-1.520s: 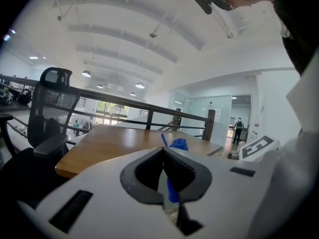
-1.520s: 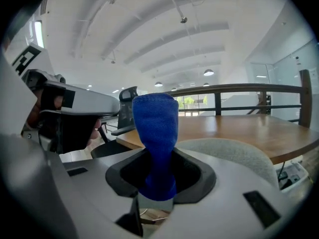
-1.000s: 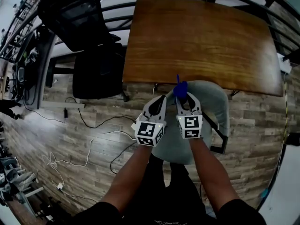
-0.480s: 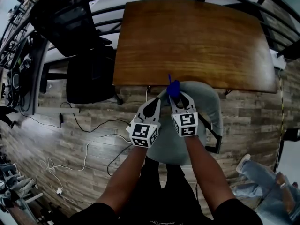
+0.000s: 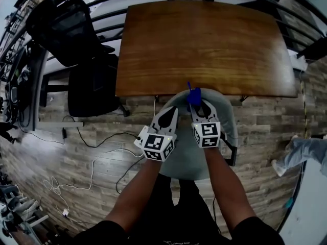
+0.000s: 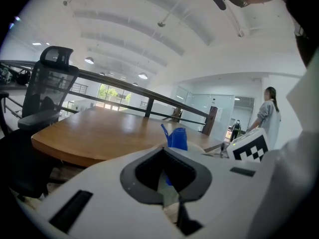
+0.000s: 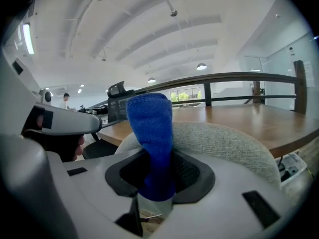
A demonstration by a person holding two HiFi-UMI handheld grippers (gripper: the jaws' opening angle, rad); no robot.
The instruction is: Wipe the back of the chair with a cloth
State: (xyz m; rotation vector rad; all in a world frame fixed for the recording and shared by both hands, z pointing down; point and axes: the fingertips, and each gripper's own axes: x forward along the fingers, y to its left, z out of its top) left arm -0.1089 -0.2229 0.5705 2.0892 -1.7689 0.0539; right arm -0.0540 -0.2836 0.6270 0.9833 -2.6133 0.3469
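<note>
The right gripper (image 5: 200, 106) jaws are clamped on the blue cloth (image 5: 193, 96), which stands upright at the top edge of the chair (image 5: 227, 117) back. The left gripper (image 5: 170, 112) jaws are closed on nothing, just beside the right gripper. The table (image 5: 204, 45) lies just beyond the chair.

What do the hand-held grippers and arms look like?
The left hand-held gripper and right hand-held gripper have white shells, dark-lined tapering jaws, and each a white cube with black square markers. Forearms bare; dark short sleeves. No cables on either.
</note>
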